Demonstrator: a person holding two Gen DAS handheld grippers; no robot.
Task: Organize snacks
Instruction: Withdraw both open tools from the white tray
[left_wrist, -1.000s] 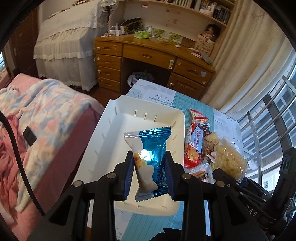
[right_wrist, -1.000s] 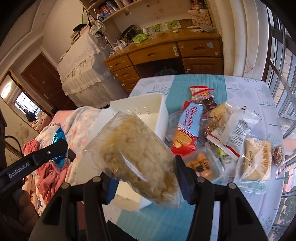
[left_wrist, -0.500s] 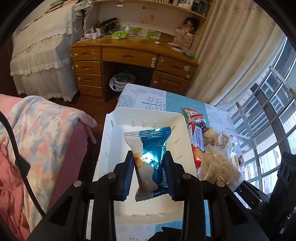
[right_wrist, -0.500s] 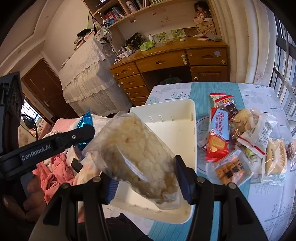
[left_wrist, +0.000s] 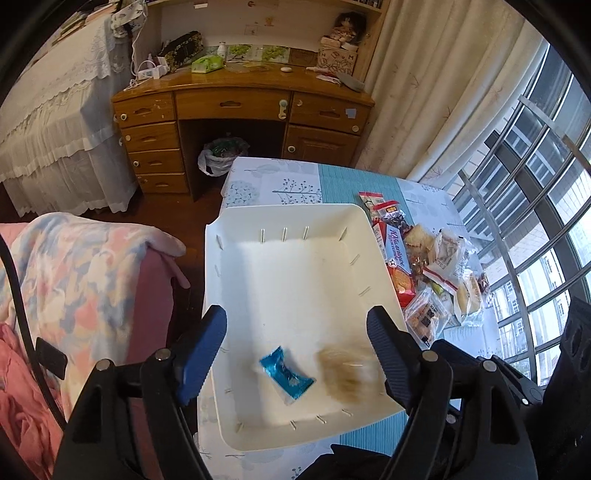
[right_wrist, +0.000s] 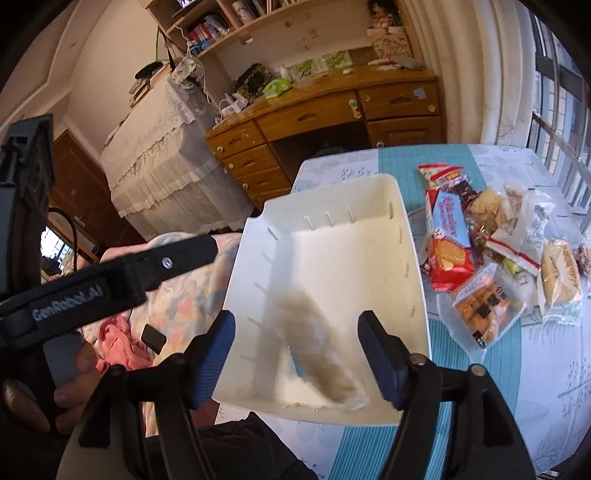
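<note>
A white plastic bin (left_wrist: 288, 218) (right_wrist: 417, 266) stands on the table's left part. Inside it, near its front wall, lie a blue foil snack packet (left_wrist: 287, 373) and a clear bag of pale puffed snacks (left_wrist: 349, 373) (right_wrist: 314, 347), the bag blurred as it drops. My left gripper (left_wrist: 297, 332) hovers over the bin, its jaws opening, nothing between its pads. Over the bin's near end my right gripper (right_wrist: 295, 343) has its jaws opening too, and the bag is falling free between them, untouched. The left gripper's arm crosses the right wrist view at the left.
A heap of wrapped snacks (left_wrist: 424, 266) (right_wrist: 491, 258) lies right of the bin on the blue-and-white tablecloth (right_wrist: 546, 369). A bed with a patterned blanket (left_wrist: 85, 280) borders the table's left. A wooden desk (left_wrist: 240, 110) stands behind, a window grille (left_wrist: 535, 184) to the right.
Both grippers let go of their snacks: the blue packet and the clear bag dropped into the bin. Both pairs of jaws spread apart. Both grippers shifted over the bin.
</note>
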